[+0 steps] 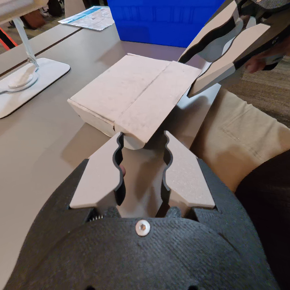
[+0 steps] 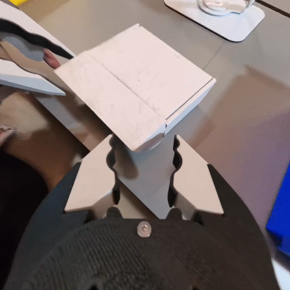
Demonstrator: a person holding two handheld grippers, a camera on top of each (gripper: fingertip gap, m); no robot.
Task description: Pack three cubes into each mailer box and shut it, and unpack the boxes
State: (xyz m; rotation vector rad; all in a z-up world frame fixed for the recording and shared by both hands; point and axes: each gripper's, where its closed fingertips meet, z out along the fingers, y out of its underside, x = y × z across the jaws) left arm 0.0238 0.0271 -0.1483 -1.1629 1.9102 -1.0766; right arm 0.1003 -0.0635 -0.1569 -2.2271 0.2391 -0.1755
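Observation:
A white mailer box point(image 1: 125, 87) lies on the grey table point(image 1: 39, 141) with its lid down. Its front flap point(image 1: 149, 106) sticks out unfolded past the box front, toward the table edge. My left gripper point(image 1: 143, 135) is open, with one corner of the flap between its fingertips. My right gripper point(image 2: 143, 138) is open, with the flap's other corner point(image 2: 147, 141) between its fingertips. Each gripper shows in the other's view, the right point(image 1: 186, 78) and the left point(image 2: 66, 75). The box also shows in the right wrist view point(image 2: 149, 67). No cubes are in view.
A blue bin point(image 1: 157, 20) stands behind the box and also shows in the right wrist view point(image 2: 280, 211). A white lamp base point(image 1: 31, 81) sits to the left on the table. A printed sheet point(image 1: 91, 18) lies at the back. A person's beige trouser leg point(image 1: 235, 133) is beside the table edge. Left tips and right tips are each some 35 cm from the white lamp base point(image 1: 31, 81). The right camera catches it too, in the right wrist view point(image 2: 212, 12).

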